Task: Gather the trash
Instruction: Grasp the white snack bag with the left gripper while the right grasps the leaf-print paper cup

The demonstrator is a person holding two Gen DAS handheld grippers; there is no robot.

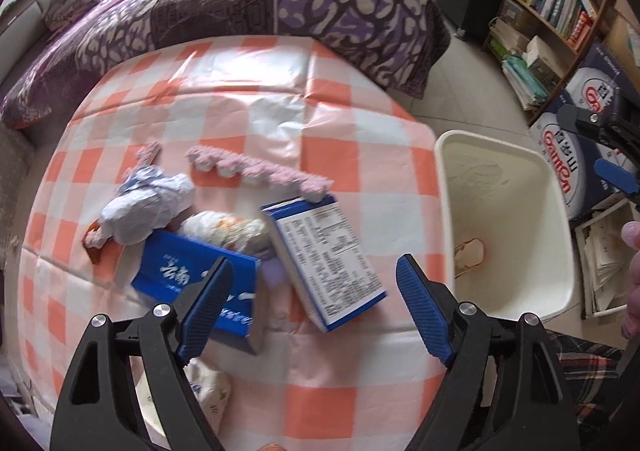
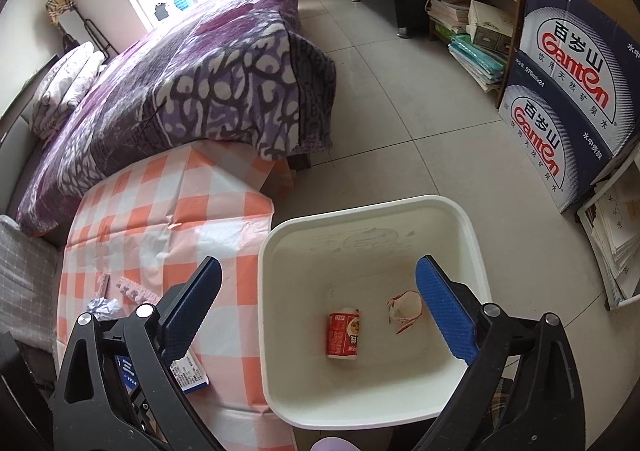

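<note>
right claw (image 2: 318, 303) wide, empty | red carton (image 2: 343, 335) beneath, in bin (image 2: 476, 235)

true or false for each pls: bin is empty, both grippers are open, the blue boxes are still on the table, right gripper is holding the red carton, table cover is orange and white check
1. The bin is empty. False: the white bin holds a red carton and a scrap of torn wrapper.
2. Both grippers are open. True: the left gripper and the right gripper have their jaws spread with nothing between the pads.
3. The blue boxes are on the table. True: the dark blue box and the blue and white box lie on the checked cloth.
4. The right gripper holds the red carton. False: the carton lies on the bin floor, apart from the pads.
5. The cloth is orange and white check. True.
</note>
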